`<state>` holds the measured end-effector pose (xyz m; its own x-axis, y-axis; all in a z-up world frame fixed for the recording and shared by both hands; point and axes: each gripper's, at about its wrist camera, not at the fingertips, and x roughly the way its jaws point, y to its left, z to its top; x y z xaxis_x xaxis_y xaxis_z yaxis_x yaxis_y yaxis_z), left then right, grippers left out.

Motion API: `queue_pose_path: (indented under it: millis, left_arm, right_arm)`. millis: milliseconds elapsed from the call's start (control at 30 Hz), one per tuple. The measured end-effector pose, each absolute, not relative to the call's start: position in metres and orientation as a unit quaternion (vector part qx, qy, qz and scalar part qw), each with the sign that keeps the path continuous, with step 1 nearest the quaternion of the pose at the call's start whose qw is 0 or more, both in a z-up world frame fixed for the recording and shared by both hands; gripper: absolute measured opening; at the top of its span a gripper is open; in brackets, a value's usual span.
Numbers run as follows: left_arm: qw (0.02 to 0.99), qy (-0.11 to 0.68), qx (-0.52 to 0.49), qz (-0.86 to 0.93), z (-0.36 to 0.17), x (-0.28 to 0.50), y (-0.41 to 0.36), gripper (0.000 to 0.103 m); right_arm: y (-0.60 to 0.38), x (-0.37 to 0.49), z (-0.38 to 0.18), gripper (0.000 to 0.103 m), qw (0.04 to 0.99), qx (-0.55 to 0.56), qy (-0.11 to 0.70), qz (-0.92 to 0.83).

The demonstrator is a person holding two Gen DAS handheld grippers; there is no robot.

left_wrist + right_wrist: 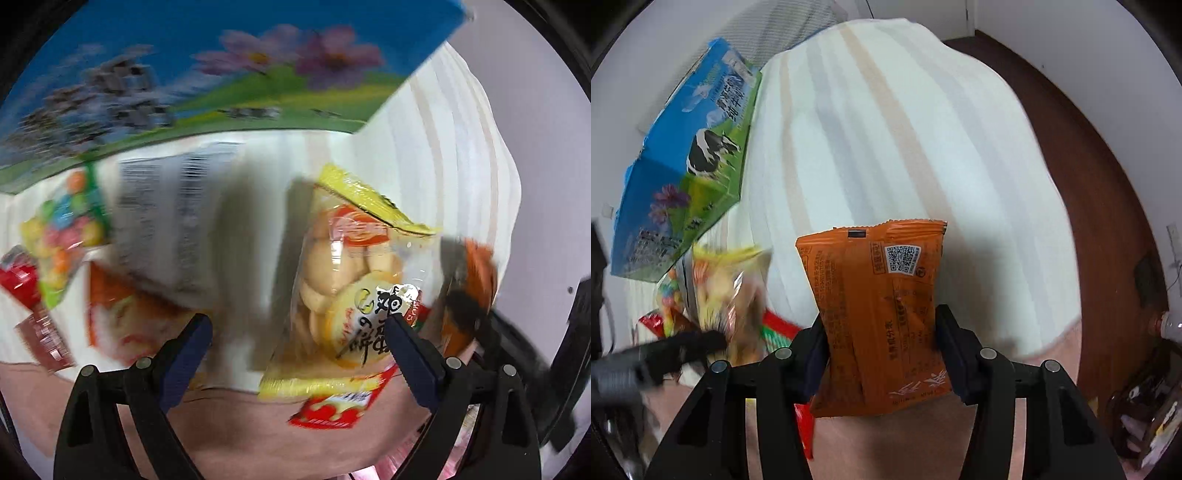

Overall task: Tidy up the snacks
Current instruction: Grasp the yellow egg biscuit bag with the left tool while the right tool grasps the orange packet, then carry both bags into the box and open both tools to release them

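My right gripper is shut on an orange snack packet, pads pressing both its sides, held upright over the white striped cloth. The same orange packet shows blurred at the right of the left wrist view. My left gripper hangs open above a clear and yellow biscuit packet; its right finger overlaps the packet's edge and the pads do not press it. The left gripper appears as a dark blur beside the biscuit packet.
A blue and green milk carton box stands behind the pile. A white printed packet, a coloured candy bag and red packets lie left. Brown floor and bottles are right of the table.
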<state>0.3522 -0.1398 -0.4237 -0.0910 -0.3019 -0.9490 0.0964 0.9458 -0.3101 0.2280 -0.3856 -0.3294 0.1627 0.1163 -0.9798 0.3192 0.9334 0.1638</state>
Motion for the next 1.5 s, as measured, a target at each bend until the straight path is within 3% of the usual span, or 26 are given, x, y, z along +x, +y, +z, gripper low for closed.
queue_pose_path:
  millis: [200, 267, 433, 967, 1100, 1167, 1233, 1500]
  left_arm:
    - [0.644, 0.736, -0.105, -0.181, -0.431, 0.358, -0.158, 0.095]
    - [0.650, 0.730, -0.104, -0.184, -0.425, 0.355, -0.162, 0.095]
    - [0.659, 0.728, -0.056, -0.181, -0.429, 0.352, -0.183, 0.095]
    - [0.667, 0.725, -0.044, -0.164, -0.461, 0.327, -0.218, 0.095]
    - [0.684, 0.714, -0.030, -0.148, -0.456, 0.325, -0.214, 0.079]
    - [0.693, 0.707, -0.024, -0.143, -0.453, 0.323, -0.209, 0.068]
    - [0.698, 0.701, -0.023, -0.144, -0.450, 0.317, -0.208, 0.056]
    - [0.703, 0.697, -0.023, -0.136, -0.436, 0.291, -0.206, 0.049]
  right_arm:
    - [-0.395, 0.208, -0.332, 0.062, 0.732, 0.189, 0.653, -0.058]
    - [-0.399, 0.204, -0.332, 0.068, 0.731, 0.203, 0.649, -0.053]
    - [-0.405, 0.202, -0.336, 0.069, 0.730, 0.211, 0.648, -0.054]
    - [-0.405, 0.226, -0.343, 0.069, 0.725, 0.211, 0.653, -0.057]
    - [-0.397, 0.228, -0.350, 0.069, 0.730, 0.189, 0.654, -0.061]
    - [-0.392, 0.226, -0.349, 0.056, 0.737, 0.174, 0.650, -0.065]
    - [-0.389, 0.223, -0.345, 0.053, 0.745, 0.165, 0.642, -0.067]
    - [-0.383, 0.211, -0.323, 0.051, 0.759, 0.195, 0.619, -0.051]
